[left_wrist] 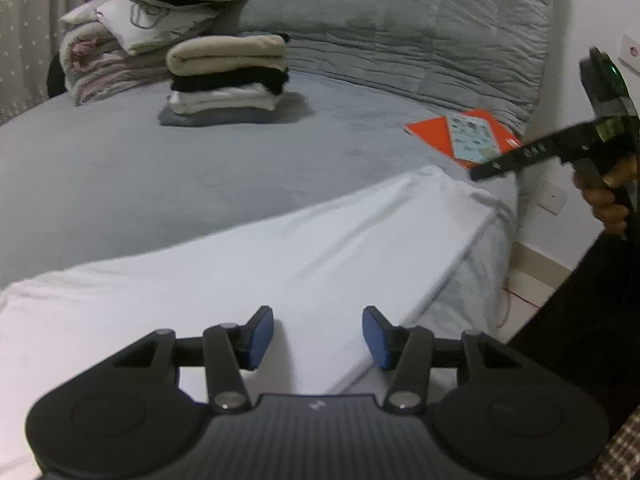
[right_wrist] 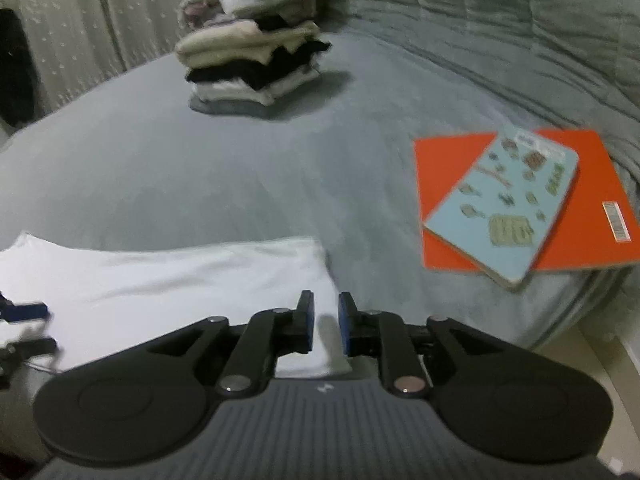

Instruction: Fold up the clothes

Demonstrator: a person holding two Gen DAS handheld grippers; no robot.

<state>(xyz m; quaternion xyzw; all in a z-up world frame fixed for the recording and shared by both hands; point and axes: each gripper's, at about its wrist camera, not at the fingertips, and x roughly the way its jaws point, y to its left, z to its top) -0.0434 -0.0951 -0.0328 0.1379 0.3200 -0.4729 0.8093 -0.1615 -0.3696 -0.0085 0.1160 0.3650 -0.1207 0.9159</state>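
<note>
Grey bed cover (left_wrist: 200, 176) filled both views, quilted bedding bunched at the back wall, curtains on the left. White garment (left_wrist: 248, 264) lay flat along the near edge of the bed, already folded into a long strip, its right end near the bed corner. Left gripper (left_wrist: 318, 338) hovered over the strip's near side, fingers apart, nothing between them. Right gripper (right_wrist: 326, 326) sat over the strip's right end, fingers narrowly apart; cloth showed in the gap below but the pads did not look pressed on it, so released, not grasping. A stack of folded clothes (left_wrist: 230, 74) stood well apart toward the back, beside a heap of bedding (left_wrist: 132, 32). Orange folder (right_wrist: 520, 200) with a light blue booklet (right_wrist: 504, 204) on top lay to the right, clear of the garment. Step judged: mid-fold, between grasps, lengthwise fold done, crosswise fold pending. Next move likely calls for pinching one end of the strip with both grippers and carrying it over the other end, edges aligned, before it goes to the stack.
</note>
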